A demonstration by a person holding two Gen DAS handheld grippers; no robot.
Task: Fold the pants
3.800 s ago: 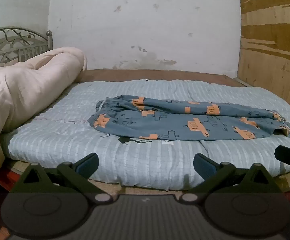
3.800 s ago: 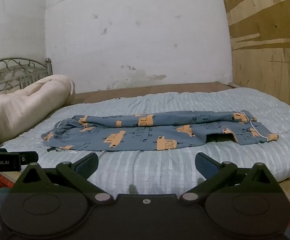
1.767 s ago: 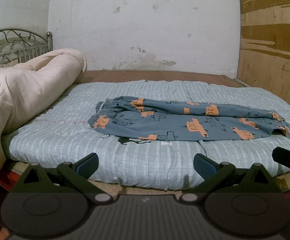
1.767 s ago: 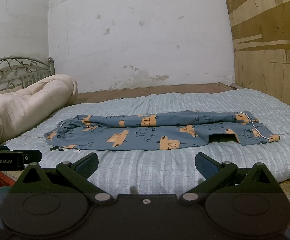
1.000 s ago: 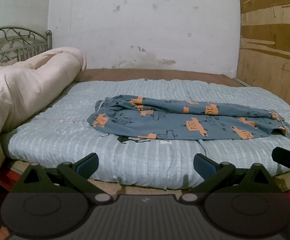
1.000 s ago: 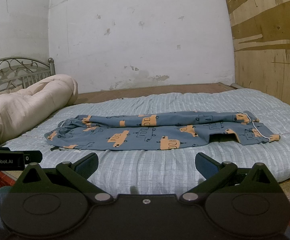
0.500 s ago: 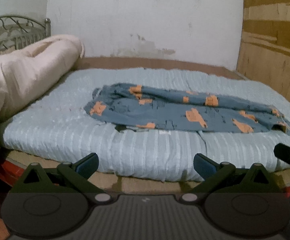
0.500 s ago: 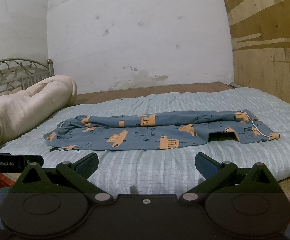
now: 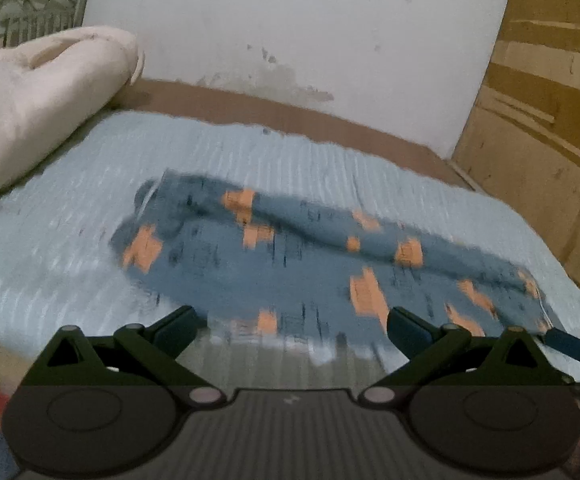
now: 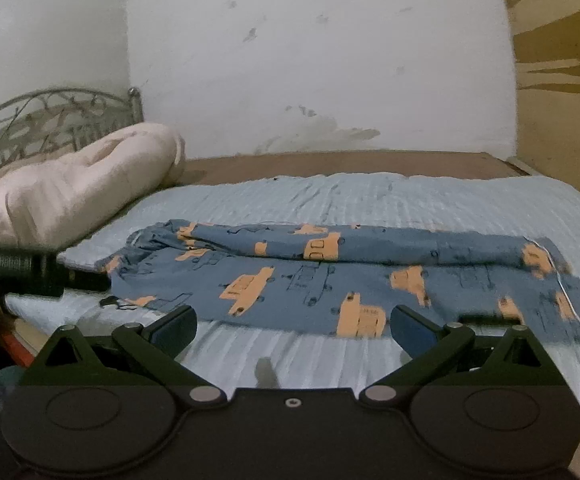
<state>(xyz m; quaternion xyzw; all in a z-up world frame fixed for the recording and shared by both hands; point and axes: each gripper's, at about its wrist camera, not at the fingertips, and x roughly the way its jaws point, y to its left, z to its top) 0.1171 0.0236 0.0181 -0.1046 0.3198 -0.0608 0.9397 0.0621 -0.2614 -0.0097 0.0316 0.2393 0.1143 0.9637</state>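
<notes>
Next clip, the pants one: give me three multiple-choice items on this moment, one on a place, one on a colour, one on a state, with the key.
1. Where do the blue pants with orange vehicle prints lie?
A. on the light blue striped bedspread
B. on the rolled cream quilt
C. on the floor

2. What colour are the prints?
A. green
B. orange
C. white

3. How do the right gripper jaws stand?
A. shut on the pants
B. shut on nothing
C. open, holding nothing

Key: 1 A, the pants are spread flat on the bedspread, apart from the quilt; 2 B, orange shapes on blue cloth; 3 C, the fingers stand wide apart with the bedspread showing between them.
</notes>
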